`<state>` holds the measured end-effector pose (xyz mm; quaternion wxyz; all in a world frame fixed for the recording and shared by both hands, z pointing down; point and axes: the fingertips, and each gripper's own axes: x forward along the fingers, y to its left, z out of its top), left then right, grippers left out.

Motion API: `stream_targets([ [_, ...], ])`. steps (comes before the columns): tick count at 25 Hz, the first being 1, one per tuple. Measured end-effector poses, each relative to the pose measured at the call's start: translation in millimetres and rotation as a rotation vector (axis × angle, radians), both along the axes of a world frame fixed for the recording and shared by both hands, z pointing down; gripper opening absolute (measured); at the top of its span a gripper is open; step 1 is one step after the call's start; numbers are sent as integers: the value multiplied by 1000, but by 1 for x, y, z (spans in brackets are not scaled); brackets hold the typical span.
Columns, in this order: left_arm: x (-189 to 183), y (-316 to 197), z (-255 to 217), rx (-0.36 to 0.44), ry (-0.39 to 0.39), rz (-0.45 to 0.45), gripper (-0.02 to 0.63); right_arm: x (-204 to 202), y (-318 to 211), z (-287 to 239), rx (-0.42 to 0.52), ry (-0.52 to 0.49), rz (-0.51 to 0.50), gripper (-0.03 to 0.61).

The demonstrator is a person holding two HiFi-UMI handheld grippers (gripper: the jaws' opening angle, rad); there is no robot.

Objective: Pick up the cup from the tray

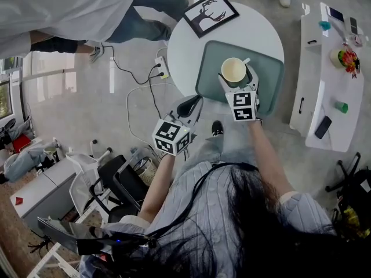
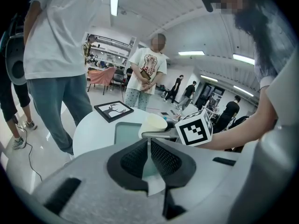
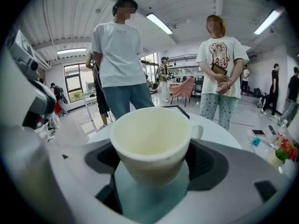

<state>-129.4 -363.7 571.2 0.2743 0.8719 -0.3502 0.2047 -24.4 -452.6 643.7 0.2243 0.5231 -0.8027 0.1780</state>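
The right gripper (image 3: 154,158) had its jaws closed against both sides of the cream cup (image 1: 233,70), which sat upright over the grey-green tray (image 1: 271,68). The left gripper (image 2: 148,143) hung pinched together and empty, off the round white table (image 1: 185,54), which also bore a framed picture (image 1: 211,13). People stood around.

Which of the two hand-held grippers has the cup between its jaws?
The right hand-held gripper, over the tray: its jaws sit on either side of the cup. The left hand-held gripper is shut on nothing.
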Motion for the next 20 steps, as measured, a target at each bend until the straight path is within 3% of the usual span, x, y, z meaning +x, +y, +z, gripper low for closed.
stream_targets([
  [7, -8, 4, -8, 24, 11, -21, 16, -8, 4, -61, 104, -92, -19, 399],
  [20, -18, 27, -33, 98, 63, -21, 15, -4, 44, -143, 236, -132, 4, 399],
])
